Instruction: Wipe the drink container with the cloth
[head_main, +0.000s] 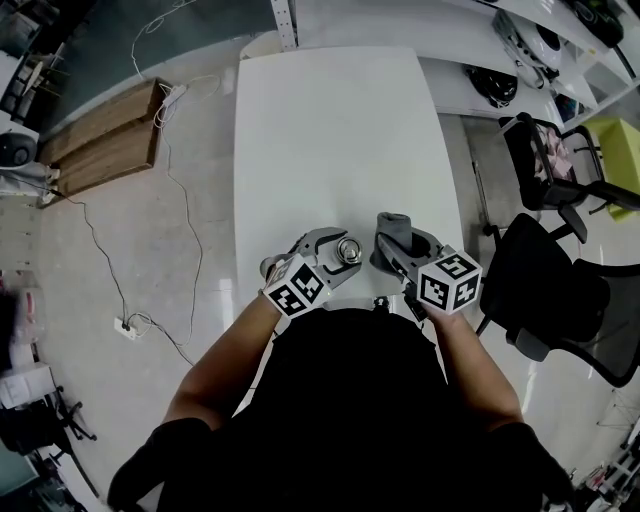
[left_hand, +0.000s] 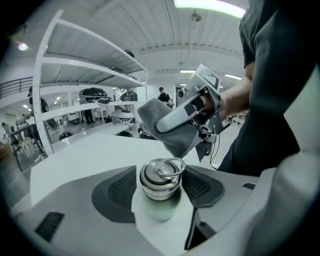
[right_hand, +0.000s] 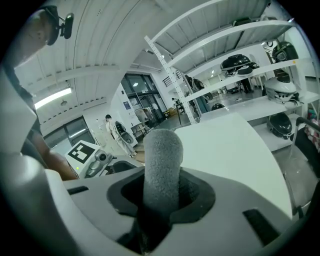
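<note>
My left gripper (head_main: 338, 255) is shut on a small steel drink container (left_hand: 160, 181) with a ring-handled lid, held upright between the jaws above the near end of the white table (head_main: 330, 130). The container's lid (head_main: 347, 249) also shows in the head view. My right gripper (head_main: 397, 244) is shut on a folded grey cloth (right_hand: 161, 167) that stands up between its jaws. In the left gripper view the cloth (left_hand: 170, 127) hangs just above and behind the container, apart from it. In the head view the cloth (head_main: 393, 229) lies a little right of the container.
A long white table runs away from me. Black office chairs (head_main: 560, 300) stand on the right, with white shelving (head_main: 560, 50) behind them. On the left floor lie wooden boards (head_main: 100, 140) and cables with a power strip (head_main: 125, 325).
</note>
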